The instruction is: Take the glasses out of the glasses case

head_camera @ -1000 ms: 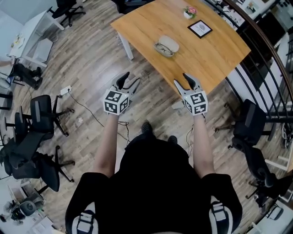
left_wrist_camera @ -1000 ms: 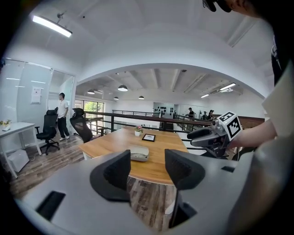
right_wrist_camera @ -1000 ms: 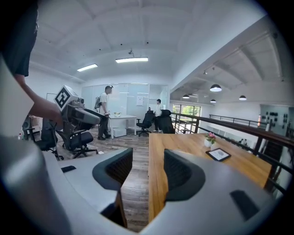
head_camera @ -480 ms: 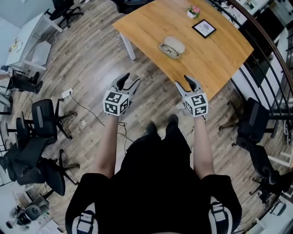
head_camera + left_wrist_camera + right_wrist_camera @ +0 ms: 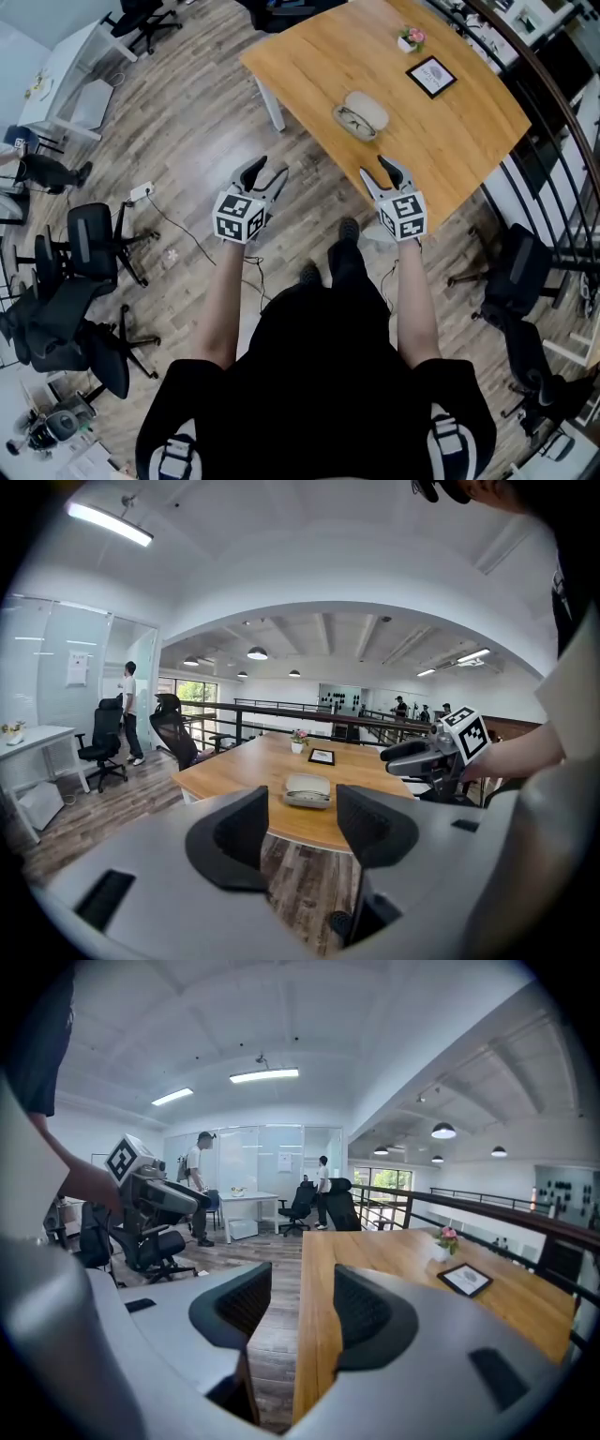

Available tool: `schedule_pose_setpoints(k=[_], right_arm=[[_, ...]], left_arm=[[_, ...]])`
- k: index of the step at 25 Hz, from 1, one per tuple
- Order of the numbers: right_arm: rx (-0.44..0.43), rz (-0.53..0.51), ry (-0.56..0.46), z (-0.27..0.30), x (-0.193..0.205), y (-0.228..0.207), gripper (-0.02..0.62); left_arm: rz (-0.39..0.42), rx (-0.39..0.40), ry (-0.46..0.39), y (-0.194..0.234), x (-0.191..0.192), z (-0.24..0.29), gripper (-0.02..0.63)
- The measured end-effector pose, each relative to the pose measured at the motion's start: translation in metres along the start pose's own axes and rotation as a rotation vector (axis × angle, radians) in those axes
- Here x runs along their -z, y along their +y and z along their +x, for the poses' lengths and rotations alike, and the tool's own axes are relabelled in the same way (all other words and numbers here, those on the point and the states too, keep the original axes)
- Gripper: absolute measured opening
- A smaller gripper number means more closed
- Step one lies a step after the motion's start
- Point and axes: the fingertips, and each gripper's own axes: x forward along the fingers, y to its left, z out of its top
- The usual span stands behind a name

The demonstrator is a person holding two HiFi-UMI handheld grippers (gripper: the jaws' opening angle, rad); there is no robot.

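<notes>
From the head view, the person stood on the wooden floor short of the table, with both arms stretched forward. The left gripper hung over the floor, off the table's near corner, with its jaws apart and nothing between them. The right gripper hung at the table's near edge, its jaws also apart and empty. The glasses case, pale and oval, lay near the middle of the table, well apart from both grippers. The glasses showed along its near side; whether they sat in an open half of it or only lay against it could not be told. Farther back on the table stood a small flower pot and a picture frame. Office chairs stood to the left.

In the left gripper view, the left gripper had its two dark jaws wide apart and held nothing. Beyond the gap, the glasses case lay on the table with the glasses at its front. The flower pot and picture frame stood behind it. The right gripper reached in from the right.

In the right gripper view, the right gripper had its jaws apart and empty, over the table's left edge. The flower pot and picture frame were at the far right, and the left gripper was at the left.
</notes>
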Motion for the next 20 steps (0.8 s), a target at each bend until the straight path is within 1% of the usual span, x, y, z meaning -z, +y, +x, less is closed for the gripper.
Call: schedule_pose_setpoints(k=[7,12,20], right_arm=[[-0.040,-0.012,0.007,0.035,-0.009,-0.049,0.218],[-0.052,-0.001,0.019,0.053,-0.011,-0.090,0.218],[-0.102,0.018,0.070,0.076,0.009,-0.129,0.218]], left_arm=[[-0.007,-0.028,-0.003,0.014,-0.024,0.053,0.242],[-0.015,-0.038,0.015,0.019,-0.035,0.092,0.242],[-0.052,-0.072,0.041,0.027,-0.039,0.142,0.242]])
